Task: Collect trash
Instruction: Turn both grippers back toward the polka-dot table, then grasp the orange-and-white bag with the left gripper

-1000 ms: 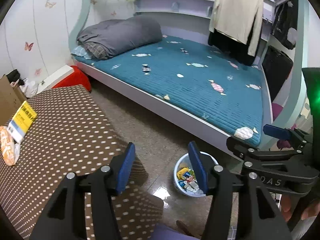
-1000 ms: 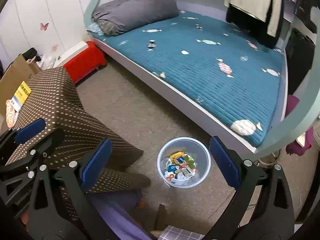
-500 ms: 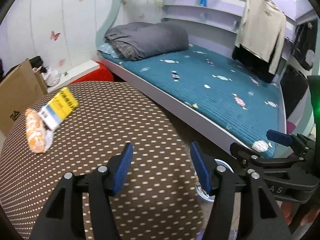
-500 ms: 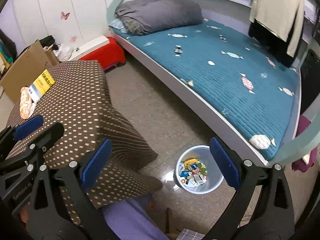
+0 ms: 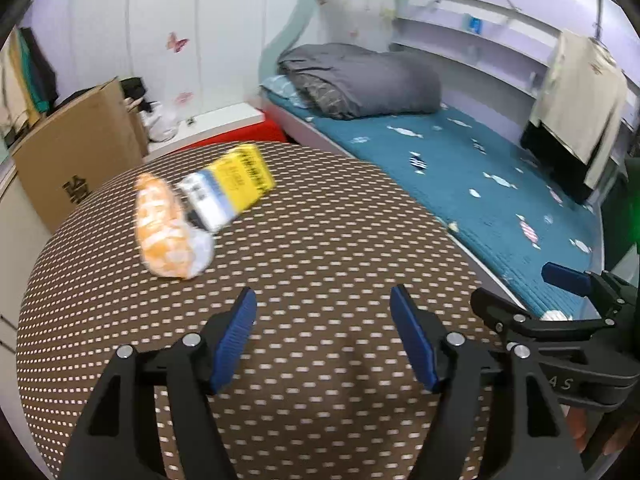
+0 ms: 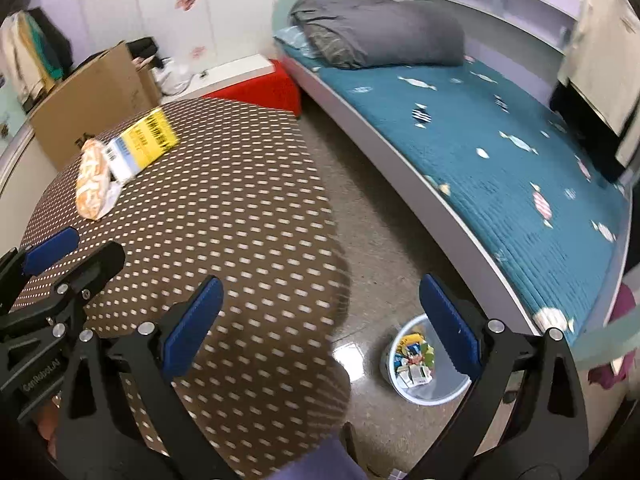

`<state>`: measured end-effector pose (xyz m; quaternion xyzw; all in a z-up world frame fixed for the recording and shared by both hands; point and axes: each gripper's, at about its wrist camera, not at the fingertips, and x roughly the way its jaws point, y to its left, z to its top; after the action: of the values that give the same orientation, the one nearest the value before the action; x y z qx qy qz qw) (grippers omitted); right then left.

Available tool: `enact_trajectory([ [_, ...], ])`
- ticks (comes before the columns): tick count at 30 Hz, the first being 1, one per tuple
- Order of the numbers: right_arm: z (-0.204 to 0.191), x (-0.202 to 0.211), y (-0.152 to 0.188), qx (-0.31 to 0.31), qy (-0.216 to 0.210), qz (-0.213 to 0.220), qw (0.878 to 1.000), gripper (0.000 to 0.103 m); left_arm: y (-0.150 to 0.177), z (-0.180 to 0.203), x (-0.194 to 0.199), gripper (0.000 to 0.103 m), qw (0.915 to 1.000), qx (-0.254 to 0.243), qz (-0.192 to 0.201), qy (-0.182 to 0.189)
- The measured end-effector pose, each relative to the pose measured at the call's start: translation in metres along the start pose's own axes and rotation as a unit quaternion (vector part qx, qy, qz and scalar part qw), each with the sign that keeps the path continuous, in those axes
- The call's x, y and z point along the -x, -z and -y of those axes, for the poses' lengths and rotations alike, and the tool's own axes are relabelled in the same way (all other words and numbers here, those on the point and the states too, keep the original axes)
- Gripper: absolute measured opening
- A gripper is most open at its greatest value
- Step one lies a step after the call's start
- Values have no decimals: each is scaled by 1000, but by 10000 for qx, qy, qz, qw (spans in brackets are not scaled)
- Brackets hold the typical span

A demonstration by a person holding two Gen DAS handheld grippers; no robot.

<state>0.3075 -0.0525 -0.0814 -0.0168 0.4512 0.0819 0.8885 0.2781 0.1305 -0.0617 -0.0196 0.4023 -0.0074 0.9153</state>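
I am holding my left gripper (image 5: 322,336) above the near part of the brown dotted tablecloth (image 5: 320,248), its jaws opening with nothing between them. I am keeping my right gripper (image 6: 320,322) released and empty at the cloth's right edge. Trash is lying at the cloth's far left: an orange-and-white snack wrapper (image 5: 168,232), touching a yellow-and-blue packet (image 5: 228,190) just behind it. A pale blue wastebasket (image 6: 424,396) of scraps is standing on the floor right of the cloth.

Teal-quilted bed (image 6: 500,152) against butterfly-stickered white wall (image 5: 176,40), speckled floor (image 6: 372,208) below.
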Motion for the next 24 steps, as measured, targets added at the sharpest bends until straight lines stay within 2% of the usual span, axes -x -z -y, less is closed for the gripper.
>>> enact_trajectory([
  [11, -62, -33, -29, 439, -297, -127, 9985, 96, -8, -72, -13, 76, 9976, 560, -95, -384],
  [24, -98, -75, -72, 720, -389, -246, 9963, 96, -39, -129, -62, 78, 9912, 1104, -311, -660],
])
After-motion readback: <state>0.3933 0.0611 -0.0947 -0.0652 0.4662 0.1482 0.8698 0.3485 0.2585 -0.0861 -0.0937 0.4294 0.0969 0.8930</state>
